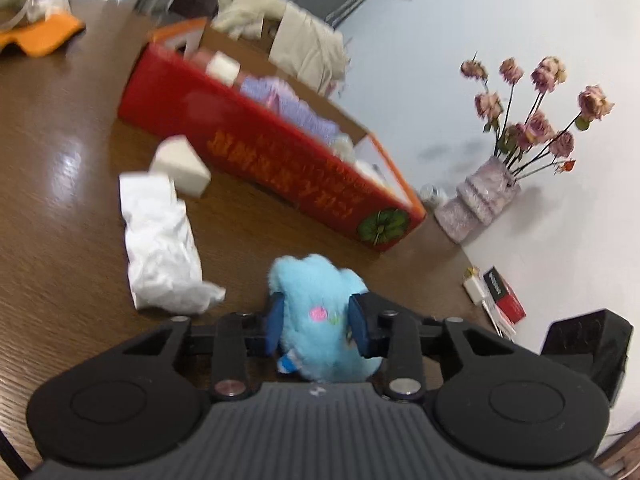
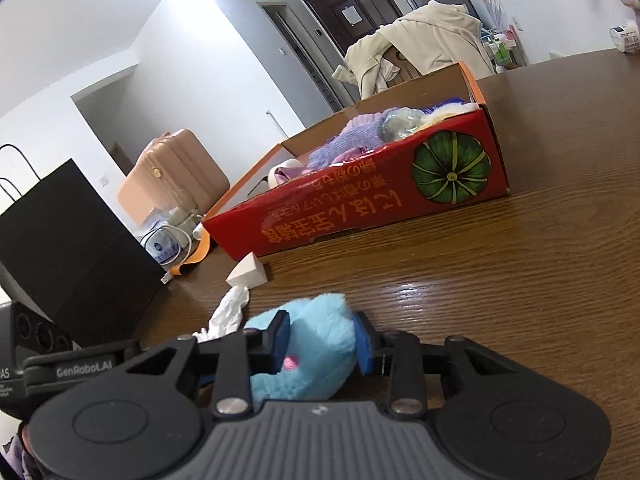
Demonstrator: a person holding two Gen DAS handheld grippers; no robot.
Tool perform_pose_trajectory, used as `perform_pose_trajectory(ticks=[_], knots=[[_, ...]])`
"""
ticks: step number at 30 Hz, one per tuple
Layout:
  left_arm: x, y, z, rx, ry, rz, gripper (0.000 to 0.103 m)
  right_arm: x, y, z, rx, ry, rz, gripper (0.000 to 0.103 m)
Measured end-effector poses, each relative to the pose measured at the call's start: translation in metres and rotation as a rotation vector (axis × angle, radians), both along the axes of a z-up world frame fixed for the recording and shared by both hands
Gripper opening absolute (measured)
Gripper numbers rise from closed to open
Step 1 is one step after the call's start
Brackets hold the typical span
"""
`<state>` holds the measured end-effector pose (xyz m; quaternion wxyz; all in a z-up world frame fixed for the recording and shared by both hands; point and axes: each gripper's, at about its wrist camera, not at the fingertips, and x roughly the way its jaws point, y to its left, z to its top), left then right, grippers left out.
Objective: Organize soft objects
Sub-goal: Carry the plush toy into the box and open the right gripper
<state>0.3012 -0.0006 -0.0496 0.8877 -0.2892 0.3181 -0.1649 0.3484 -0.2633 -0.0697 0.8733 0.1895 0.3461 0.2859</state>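
Blue plush toy [image 1: 320,300] lengthwise between jaws

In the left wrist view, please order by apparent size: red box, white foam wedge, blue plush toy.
1. red box
2. blue plush toy, though it is nearest the camera, so it looks enlarged
3. white foam wedge

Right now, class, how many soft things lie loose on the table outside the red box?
3: a white sponge wedge beside the box, a crumpled tissue nearer, and a blue plush gripped by both grippers. Others may be hidden.
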Motion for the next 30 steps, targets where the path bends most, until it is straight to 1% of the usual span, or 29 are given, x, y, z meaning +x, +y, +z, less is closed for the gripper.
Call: perform_pose_trajectory(ticks=[3,8,13,16,18,20,23,24,26,28,29,30], knots=[[-0.010,0.004,0.017,-0.010,-0.056,0.001,0.034,-0.012,0.003,0.012,0.004,-0.041,0.015,0.031],[-0.012,0.012,0.049,-0.001,-0.159,0.013,0.034,-0.030,0.011,0.049,0.008,-0.143,0.001,0.031],[0.008,0.027,0.081,0.048,-0.243,0.030,0.034,-0.016,0.029,0.082,0.016,-0.208,-0.013,0.031],[0.035,0.035,0.097,0.081,-0.271,0.041,0.034,0.005,0.044,0.098,0.025,-0.227,-0.019,0.031],[0.057,0.040,0.105,0.113,-0.276,0.058,0.034,0.023,0.055,0.106,0.013,-0.265,-0.021,0.031],[0.079,0.045,0.109,0.139,-0.280,0.079,0.034,0.046,0.067,0.110,0.015,-0.279,-0.023,0.031],[0.119,0.057,0.106,0.168,-0.226,0.094,0.034,0.089,0.082,0.108,0.033,-0.258,-0.020,0.031],[0.132,0.061,0.101,0.172,-0.197,0.099,0.034,0.106,0.089,0.106,0.027,-0.245,-0.021,0.031],[0.149,0.067,0.091,0.203,-0.150,0.095,0.035,0.131,0.100,0.096,0.018,-0.203,-0.022,0.031],[0.153,0.075,0.081,0.208,-0.133,0.106,0.039,0.152,0.110,0.085,-0.004,-0.153,-0.028,0.031],[0.157,0.076,0.078,0.224,-0.124,0.104,0.040,0.157,0.115,0.078,-0.006,-0.135,-0.023,0.031],[0.160,0.078,0.075,0.255,-0.121,0.093,0.041,0.163,0.118,0.071,-0.002,-0.119,-0.017,0.031]])
